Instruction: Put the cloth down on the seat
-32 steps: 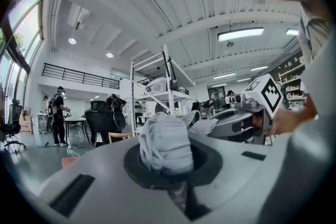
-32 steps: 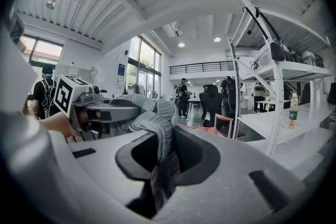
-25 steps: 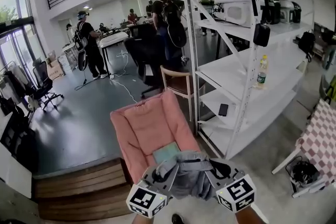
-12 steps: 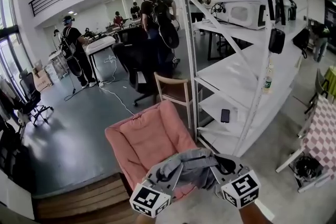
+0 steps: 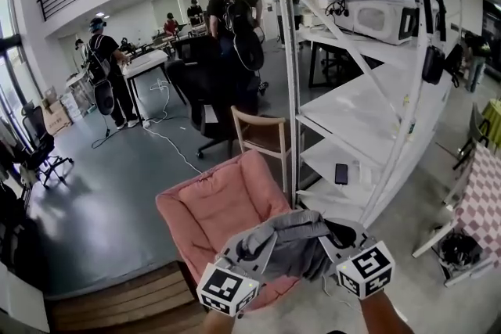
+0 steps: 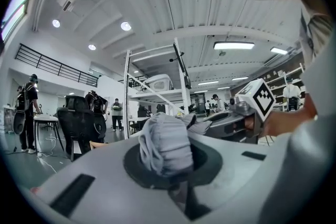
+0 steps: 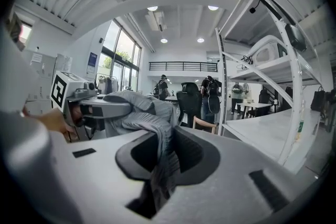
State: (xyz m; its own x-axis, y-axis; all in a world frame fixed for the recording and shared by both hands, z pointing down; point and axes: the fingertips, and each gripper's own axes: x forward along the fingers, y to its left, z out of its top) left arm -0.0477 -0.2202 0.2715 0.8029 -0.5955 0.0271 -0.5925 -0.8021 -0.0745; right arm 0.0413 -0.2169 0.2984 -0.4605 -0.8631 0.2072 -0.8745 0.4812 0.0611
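Note:
A grey cloth (image 5: pixel 296 240) hangs bunched between my two grippers, above the front right part of the pink cushioned seat (image 5: pixel 215 203). My left gripper (image 5: pixel 252 248) is shut on one end of it; in the left gripper view the cloth (image 6: pixel 164 140) bulges out of the jaws (image 6: pixel 176 173). My right gripper (image 5: pixel 335 237) is shut on the other end, and in the right gripper view a fold of cloth (image 7: pixel 149 115) runs down into the jaws (image 7: pixel 161 168). The cloth is held in the air, off the seat.
A tall white shelving rack (image 5: pixel 368 113) stands right of the seat, with a phone (image 5: pixel 341 174) on a low shelf. A wooden chair (image 5: pixel 262 135) is behind the seat, a wooden step (image 5: pixel 125 301) in front left. People (image 5: pixel 106 70) stand at the desks beyond.
Both grippers, still holding the cloth, have drifted a little right and up over the seat's front. The cloth now hides a teal item that showed on the seat.

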